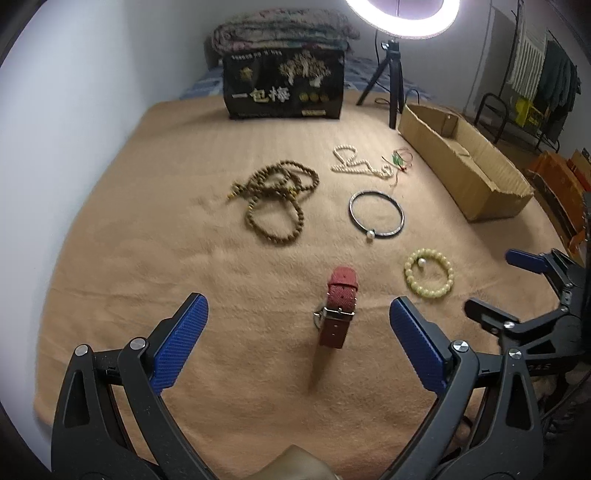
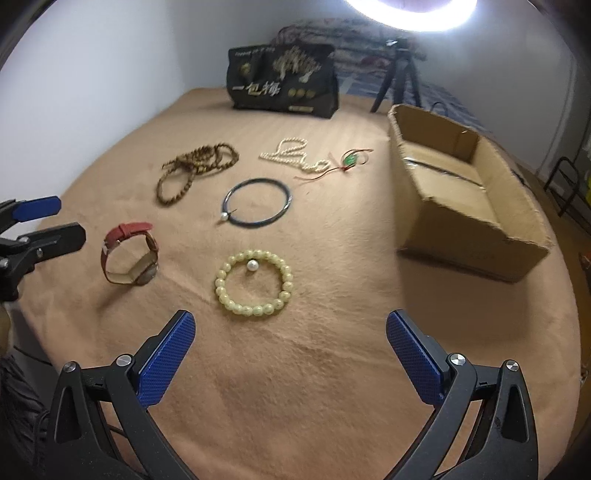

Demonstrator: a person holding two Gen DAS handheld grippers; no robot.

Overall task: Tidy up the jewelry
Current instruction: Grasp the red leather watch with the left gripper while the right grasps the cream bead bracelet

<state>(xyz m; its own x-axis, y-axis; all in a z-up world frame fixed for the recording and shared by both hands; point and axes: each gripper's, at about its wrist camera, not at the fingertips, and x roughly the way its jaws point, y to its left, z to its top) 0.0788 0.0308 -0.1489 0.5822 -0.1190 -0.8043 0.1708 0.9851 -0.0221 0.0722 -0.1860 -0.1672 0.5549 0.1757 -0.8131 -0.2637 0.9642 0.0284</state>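
The left gripper (image 1: pixel 298 332) is hovering over the tan blanket (image 1: pixel 147 258) with its blue-padded fingers spread wide and holding nothing. Directly ahead of it, between the two finger lines, a red-strapped watch (image 1: pixel 338 306) is standing on its edge, buckle facing the camera. Beyond the watch and slightly to the left of that gripper, a tangle of brown wooden beads (image 1: pixel 275 201) is lying on the blanket. Ahead and to the right, a thin dark bangle (image 1: pixel 376 214) with a single pearl is lying flat, and farther out a white pearl strand (image 1: pixel 360 164) is trailing a red and green cord.

The right gripper (image 2: pixel 291 350) is also hanging open, jaws well apart and empty. Just ahead of its fingertips, a pale yellow bead bracelet (image 2: pixel 254 282) is lying flat with a loose white pearl (image 2: pixel 252 265) sitting inside its ring. To the right of this gripper and farther forward, an open cardboard box (image 2: pixel 461 221) is standing on the blanket. At the far edge, a black printed bag (image 2: pixel 282 79) is standing upright, with a small tripod (image 2: pixel 400 83) near it under a bright ring light (image 2: pixel 413 14).
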